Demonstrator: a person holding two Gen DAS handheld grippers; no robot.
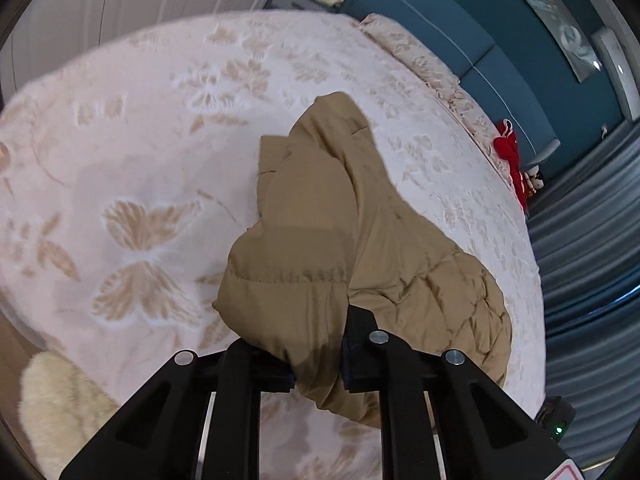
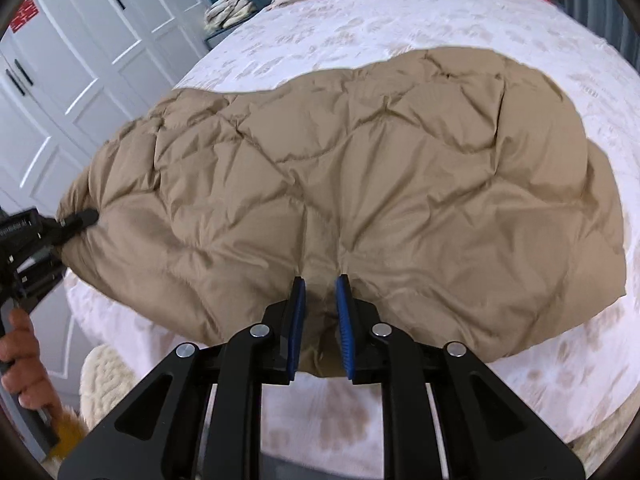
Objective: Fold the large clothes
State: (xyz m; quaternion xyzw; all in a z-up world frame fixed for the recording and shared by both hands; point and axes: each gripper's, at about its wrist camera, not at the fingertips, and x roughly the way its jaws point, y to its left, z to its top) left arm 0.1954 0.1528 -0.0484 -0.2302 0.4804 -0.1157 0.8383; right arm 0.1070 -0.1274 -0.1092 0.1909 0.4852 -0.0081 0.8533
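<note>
1. A big tan puffy coat [image 2: 360, 184] lies on a bed [image 2: 440, 28] with a white cover that has tan butterflies on it. The coat is near the edge of the bed that is closest to the person.
2. The left gripper [image 1: 318, 364] is pinched tight on a thick bunch of the coat at its left end. The right wrist view shows this too, with the gripper tip [image 2: 82, 218] biting into the cloth.
3. The right gripper [image 2: 320, 312] has its two blue pads [image 2: 298, 320] close together. A small fold of the coat's near edge sits between them. It looks like it is holding the coat, but only a little bit of it.
4. The next job, I think, is to lift this near edge and lay it over the rest of the coat.
5. The coat is puffy and its skin looks smooth. The little bit in the right gripper could slip out when it is pulled.
6. If only one side lets go, the coat would hang crooked and the fold would come out lumpy.
7. The coat is close to the bed edge. A hard pull toward the person could drag it off the bed.
8. The air in the coat may push the fold back open.
9. A fluffy cream thing [image 1: 60, 400] sits low beside the bed. A falling coat could land on it.
</note>
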